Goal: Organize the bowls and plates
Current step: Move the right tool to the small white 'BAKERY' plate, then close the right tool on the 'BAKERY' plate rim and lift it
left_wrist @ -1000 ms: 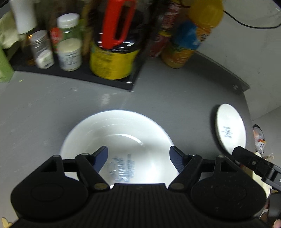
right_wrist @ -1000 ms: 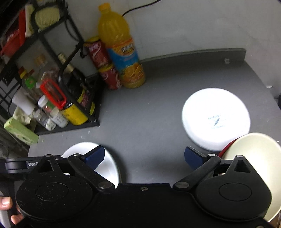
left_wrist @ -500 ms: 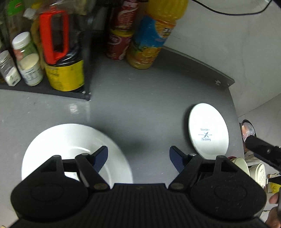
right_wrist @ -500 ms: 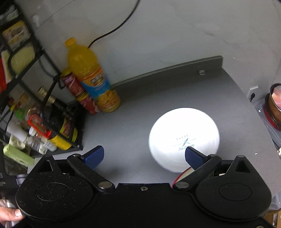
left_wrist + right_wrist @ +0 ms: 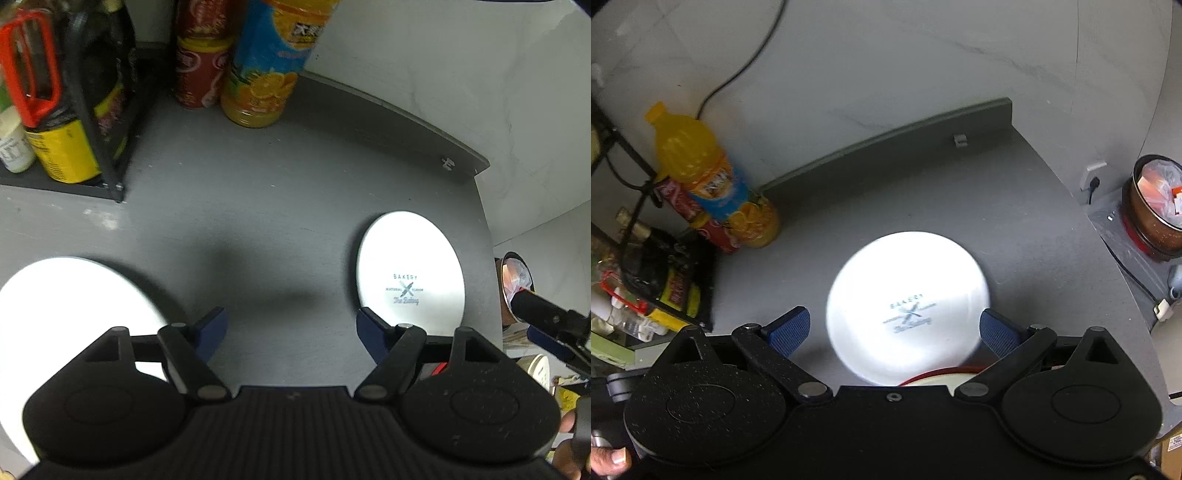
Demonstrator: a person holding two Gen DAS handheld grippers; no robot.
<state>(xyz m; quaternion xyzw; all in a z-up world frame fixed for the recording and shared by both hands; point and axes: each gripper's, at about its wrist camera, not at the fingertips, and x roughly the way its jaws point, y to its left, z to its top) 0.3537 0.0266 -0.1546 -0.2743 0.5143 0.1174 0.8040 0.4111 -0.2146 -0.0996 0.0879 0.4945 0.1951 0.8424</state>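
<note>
A white plate with "BAKERY" print [image 5: 410, 269] lies on the grey counter at the right; it also shows in the right wrist view [image 5: 908, 306]. A white bowl [image 5: 70, 314] sits at the left, partly under the left gripper's body. My left gripper [image 5: 291, 328] is open and empty over bare counter between bowl and plate. My right gripper [image 5: 894, 332] is open and empty, its fingers either side of the plate's near half, above it. A red-rimmed cream bowl [image 5: 942, 374] peeks out just under the right gripper.
A black rack [image 5: 96, 122] with sauce bottles and jars stands at the back left. An orange juice bottle [image 5: 709, 177] and red cans [image 5: 199, 66] stand beside it. The counter [image 5: 258, 206] ends at the right, with a lined bin [image 5: 1156, 206] beyond.
Both grippers swung right. The left one left the white bowl, which now sits at its left. The right one came to centre over the printed plate.
</note>
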